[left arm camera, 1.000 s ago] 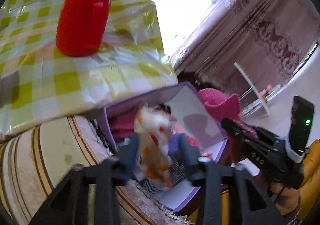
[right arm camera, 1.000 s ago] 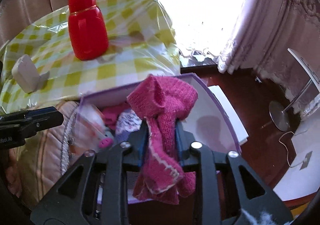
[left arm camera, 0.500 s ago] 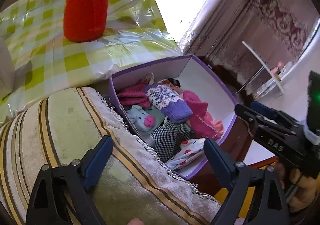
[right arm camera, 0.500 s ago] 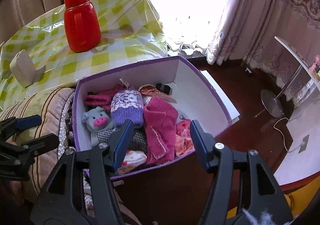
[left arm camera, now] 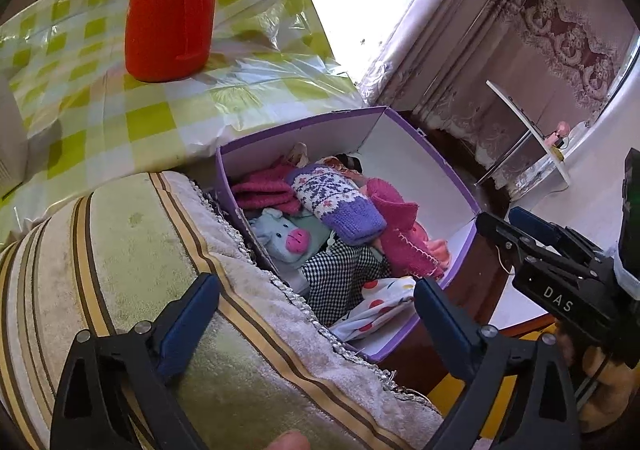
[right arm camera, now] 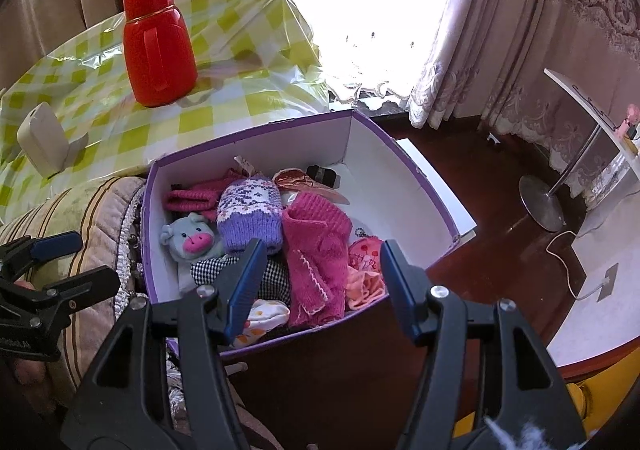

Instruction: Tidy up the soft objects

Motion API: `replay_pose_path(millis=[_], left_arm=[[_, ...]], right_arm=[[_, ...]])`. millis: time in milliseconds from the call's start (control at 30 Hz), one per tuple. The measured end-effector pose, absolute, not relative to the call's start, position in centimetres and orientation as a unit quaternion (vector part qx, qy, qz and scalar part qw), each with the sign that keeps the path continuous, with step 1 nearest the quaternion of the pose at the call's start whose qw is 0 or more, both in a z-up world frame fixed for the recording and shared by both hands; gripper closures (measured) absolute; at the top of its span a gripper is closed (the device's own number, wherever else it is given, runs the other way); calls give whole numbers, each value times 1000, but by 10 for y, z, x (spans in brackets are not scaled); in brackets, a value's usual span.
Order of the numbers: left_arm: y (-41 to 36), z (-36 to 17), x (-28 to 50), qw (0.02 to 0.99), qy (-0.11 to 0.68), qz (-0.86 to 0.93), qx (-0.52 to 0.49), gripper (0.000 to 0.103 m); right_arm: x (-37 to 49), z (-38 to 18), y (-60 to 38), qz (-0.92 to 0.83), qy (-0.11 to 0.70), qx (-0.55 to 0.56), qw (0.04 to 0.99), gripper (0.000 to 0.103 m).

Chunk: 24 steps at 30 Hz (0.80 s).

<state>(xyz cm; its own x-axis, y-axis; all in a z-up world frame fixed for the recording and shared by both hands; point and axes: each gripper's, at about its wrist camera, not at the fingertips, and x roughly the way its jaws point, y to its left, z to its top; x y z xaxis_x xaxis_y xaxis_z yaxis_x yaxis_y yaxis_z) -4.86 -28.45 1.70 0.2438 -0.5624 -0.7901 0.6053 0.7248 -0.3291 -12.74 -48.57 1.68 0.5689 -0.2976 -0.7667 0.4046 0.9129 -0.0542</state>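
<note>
Left wrist view, left gripper with fingers just spread wide and empty above a striped cushion, purple box of soft knitwear ahead, right wrist view, right gripper part-open, empty, pink knitted garment lying in the box beyond its fingertips.

R gripper jaws apart, empty, over purple box w/ pink knit, pig toy.
</note>
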Motion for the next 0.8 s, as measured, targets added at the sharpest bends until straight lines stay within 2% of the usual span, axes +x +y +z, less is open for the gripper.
replay_pose_path(millis=[800], left_arm=[[-285, 17, -49, 788, 491, -371, 20, 4]], right_arm=[[-127, 15, -488, -194, 423, 67, 882, 40]])
